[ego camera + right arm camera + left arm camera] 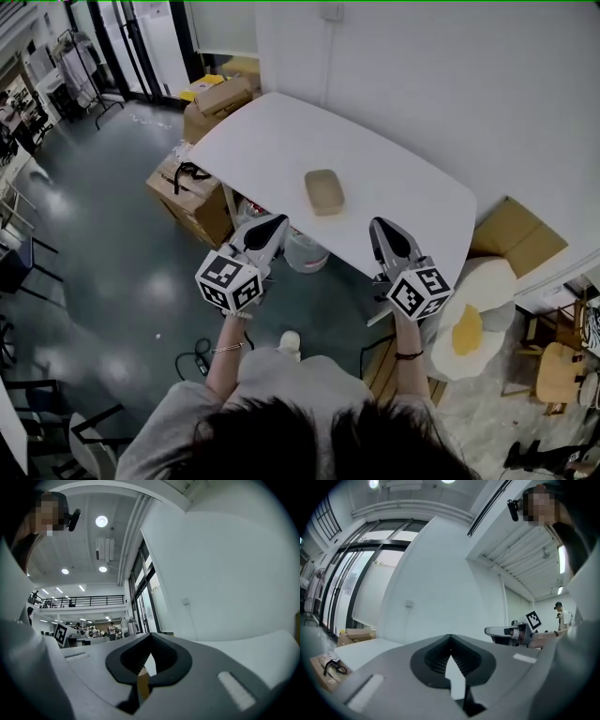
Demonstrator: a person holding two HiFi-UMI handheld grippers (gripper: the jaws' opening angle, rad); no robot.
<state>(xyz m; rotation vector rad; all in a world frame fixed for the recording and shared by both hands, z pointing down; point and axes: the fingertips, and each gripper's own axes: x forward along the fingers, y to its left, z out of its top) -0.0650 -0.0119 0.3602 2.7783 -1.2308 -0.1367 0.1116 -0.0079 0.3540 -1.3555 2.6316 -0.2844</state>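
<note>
- Cardboard boxes (189,190): stood on the floor at the left of the frame, beside the table's left end.
- White table (272,141): ran across the middle of the head view.
- Left gripper (277,222): was held over the table's near edge, left of centre. Its own view showed the left gripper (450,637) with jaws pressed together at the tips and nothing between them.
- Tan tray (324,191): lay on the table, ahead of both grippers and between their lines. It was near the tips but touched neither.
- Right gripper (380,226): was held right of centre at the same edge, with its jaws likewise closed and empty. A tan sliver (143,682) showed below the tips in its view, probably the tray, though the view was too narrow to be sure.
- Stage, as judged: poised, with no contact made. A grasp of the tray would call for the jaws to part and a reach forward.
</note>
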